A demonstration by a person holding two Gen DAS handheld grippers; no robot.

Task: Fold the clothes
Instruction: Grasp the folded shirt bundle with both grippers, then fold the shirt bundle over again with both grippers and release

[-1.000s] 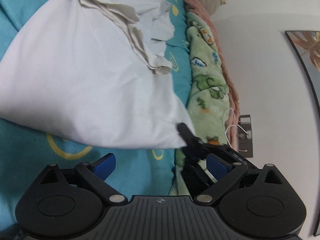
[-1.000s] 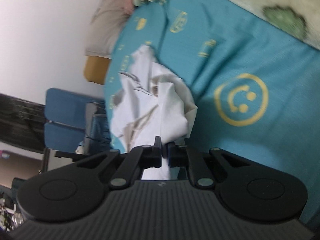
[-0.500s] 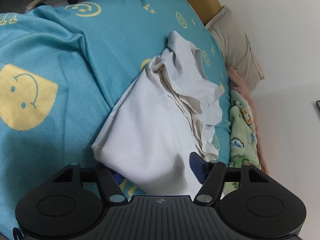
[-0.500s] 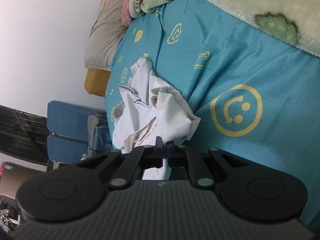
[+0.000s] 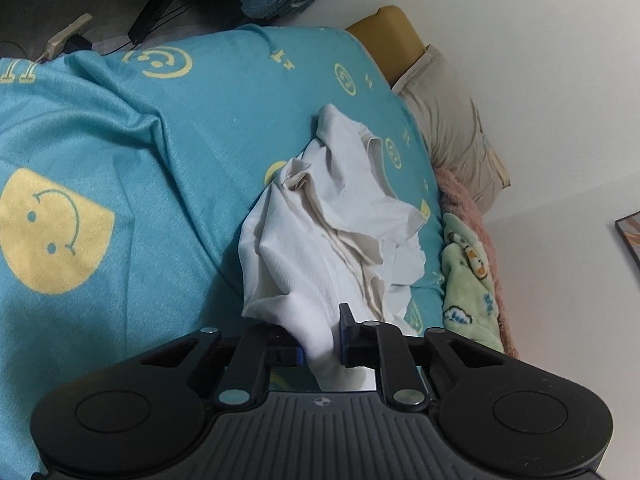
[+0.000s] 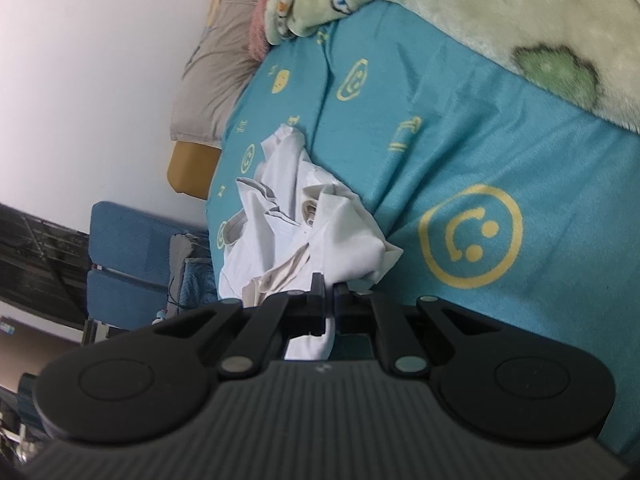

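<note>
My left gripper pinches a fold of the white garment, and my right gripper is clamped tight on another bit of it; the rest lies crumpled on the bed, toward the head end near the beige pillow. Left wrist view alone shows the floor with a power strip off the bed's edge and a picture frame on the wall. Only the right wrist view shows the blue chair beside the bed and the green fleece blanket spread wide along the far edge.
</note>
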